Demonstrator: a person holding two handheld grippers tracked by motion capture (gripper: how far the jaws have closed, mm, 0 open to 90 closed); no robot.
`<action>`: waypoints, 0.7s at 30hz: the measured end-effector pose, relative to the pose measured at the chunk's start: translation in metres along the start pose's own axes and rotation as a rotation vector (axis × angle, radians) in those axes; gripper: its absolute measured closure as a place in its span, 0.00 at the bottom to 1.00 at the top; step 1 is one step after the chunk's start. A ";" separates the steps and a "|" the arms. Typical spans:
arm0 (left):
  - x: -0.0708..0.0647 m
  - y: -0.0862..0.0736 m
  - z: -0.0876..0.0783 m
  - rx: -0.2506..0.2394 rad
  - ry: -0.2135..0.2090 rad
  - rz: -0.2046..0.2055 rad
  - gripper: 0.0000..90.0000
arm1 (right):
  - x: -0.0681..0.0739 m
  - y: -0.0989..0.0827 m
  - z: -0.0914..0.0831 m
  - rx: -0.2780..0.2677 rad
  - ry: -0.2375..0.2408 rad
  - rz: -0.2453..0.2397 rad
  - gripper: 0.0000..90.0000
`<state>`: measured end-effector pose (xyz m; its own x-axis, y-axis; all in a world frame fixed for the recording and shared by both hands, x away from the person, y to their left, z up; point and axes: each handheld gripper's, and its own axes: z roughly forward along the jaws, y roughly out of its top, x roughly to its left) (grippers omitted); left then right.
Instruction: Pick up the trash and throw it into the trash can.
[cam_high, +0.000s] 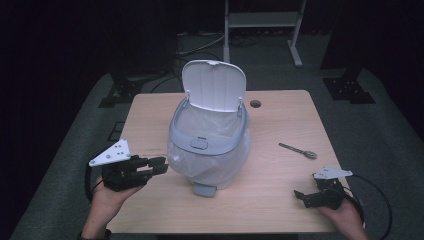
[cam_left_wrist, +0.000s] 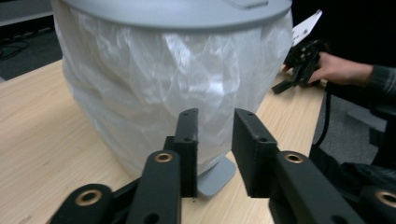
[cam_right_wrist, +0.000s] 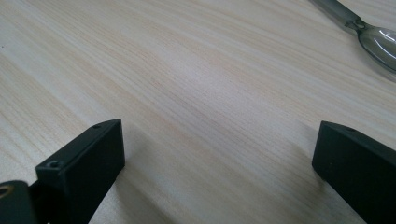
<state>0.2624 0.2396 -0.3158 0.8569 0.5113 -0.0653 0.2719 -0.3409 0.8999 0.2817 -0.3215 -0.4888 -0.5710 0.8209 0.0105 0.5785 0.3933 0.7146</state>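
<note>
The surface (cam_high: 150, 120) is a light wooden top with a small round hole (cam_high: 255, 103) near its far edge. It stands on a grey carpet (cam_high: 380, 125) in a dark room. Behind it are the legs of a white frame (cam_high: 260, 20), some cables on the floor (cam_high: 200, 47), and black stands (cam_high: 350, 85) at both sides.

A grey bin (cam_high: 209, 145) sits in the middle of the surface. Its white lid (cam_high: 214, 85) stands up, open, on the far side. A thin clear bag (cam_high: 230, 160) hangs out over the rim and covers the sides of the bin. A small grey foot pedal (cam_high: 204, 190) sticks out at the bottom, toward the near edge.

The left tool (cam_high: 161, 165) is near the left edge, held in the person's left hand (cam_high: 107, 197). It points sideways at the bag, just beside it. Its jaws are a little apart and grasp nothing; the bag is just in front of the tips.

The right tool (cam_high: 300, 196) rests low near the near right corner, held in the right hand (cam_high: 345, 212). Its jaws stand wide apart with bare wood between them, so it is released.

A spoon (cam_high: 298, 150) lies near the right edge, well apart from the bin and a little beyond the right tool.
</note>
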 end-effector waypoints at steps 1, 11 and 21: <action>0.000 -0.002 0.000 0.000 0.006 0.003 0.75 | 0.000 0.000 0.000 0.000 0.000 0.000 0.01; 0.001 -0.022 0.008 0.029 0.059 0.005 0.58 | 0.000 0.000 0.000 0.000 0.000 0.000 0.01; 0.005 -0.047 0.024 0.064 0.095 0.006 0.33 | 0.000 0.000 0.000 0.000 0.000 0.000 0.01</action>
<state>0.2644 0.2392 -0.3690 0.8140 0.5807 -0.0155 0.2968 -0.3929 0.8704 0.2817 -0.3215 -0.4888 -0.5709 0.8209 0.0106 0.5785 0.3931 0.7147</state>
